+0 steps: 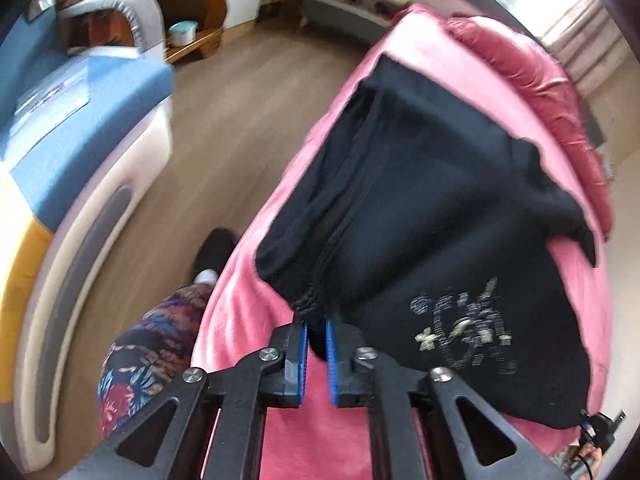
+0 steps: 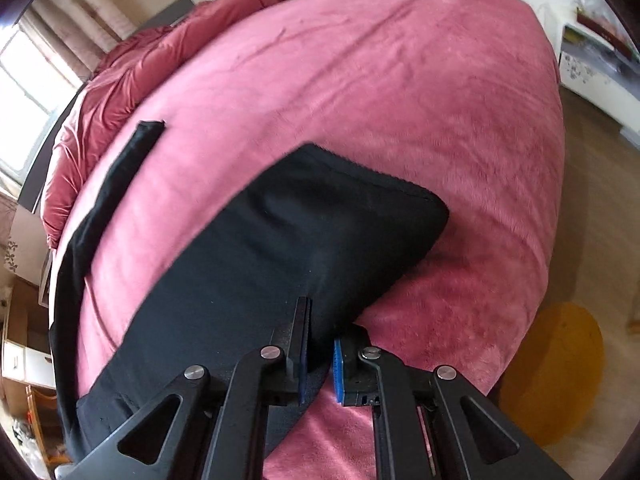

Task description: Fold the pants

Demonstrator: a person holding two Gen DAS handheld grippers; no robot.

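pants (image 1: 420,216) lengthwise away along bed (image 2: 380,80), both tools clamping them

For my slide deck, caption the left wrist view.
Left gripper clamps the black pants by their edge over the pink bed cover.

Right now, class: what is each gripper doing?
Left gripper: shut on the black fabric pants, at a bunched edge.
Right gripper: shut on the same pants.

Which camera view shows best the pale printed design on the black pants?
The left wrist view: the pale printed design lies plainly on the black pants. The right wrist view shows only plain black cloth, no print.
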